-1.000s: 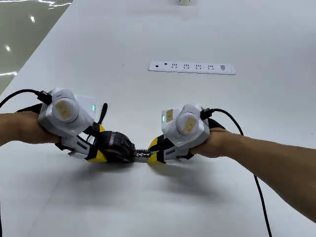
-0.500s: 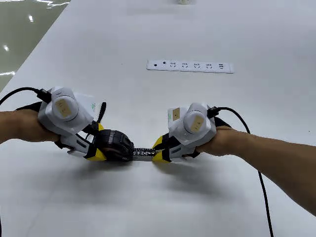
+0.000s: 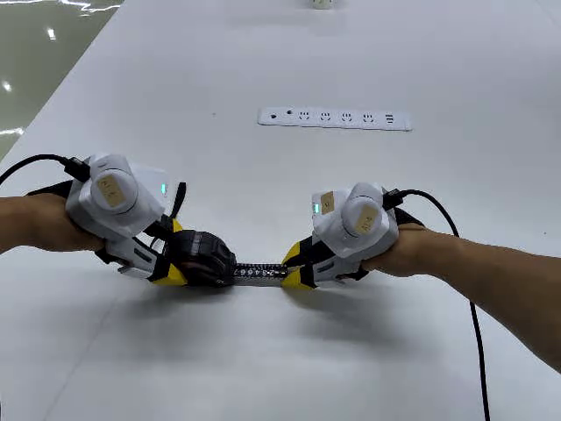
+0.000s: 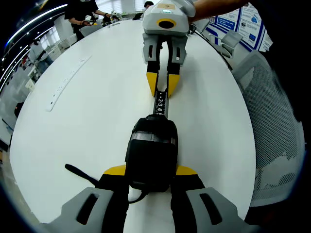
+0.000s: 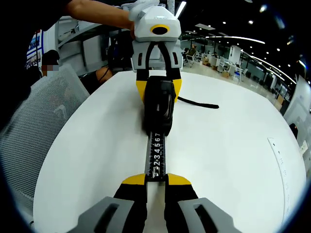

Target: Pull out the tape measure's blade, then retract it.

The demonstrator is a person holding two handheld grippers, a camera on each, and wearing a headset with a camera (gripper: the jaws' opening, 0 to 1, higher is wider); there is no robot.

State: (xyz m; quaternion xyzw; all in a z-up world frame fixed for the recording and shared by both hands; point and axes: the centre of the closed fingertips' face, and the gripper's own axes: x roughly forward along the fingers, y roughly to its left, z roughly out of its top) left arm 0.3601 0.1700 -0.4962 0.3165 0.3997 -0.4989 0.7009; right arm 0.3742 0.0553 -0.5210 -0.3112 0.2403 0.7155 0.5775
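In the head view, the left gripper (image 3: 180,256) is clamping the tape (image 3: 207,258) on the table (image 3: 280,351). The right gripper (image 3: 295,268), pinching the blade (image 3: 259,273) by its tip, is drawing away toward 3 o'clock. More blade is showing than a second ago, so the pull-out is progressing. In the left gripper view, the blade (image 4: 161,105) is running toward 12 o'clock into the right gripper's clenched jaws. In the right gripper view, numbers up to seven are showing on the blade (image 5: 156,155), and retraction is not yet starting.

i'm looking down at a big white table (image 3: 263,360). a white power strip (image 3: 334,118) lies flat toward the far side. closer to me the black tape measure (image 3: 203,259) sits on the top, a short bit of blade (image 3: 260,273) sticking out and its strap (image 5: 197,103) lying on the surface.
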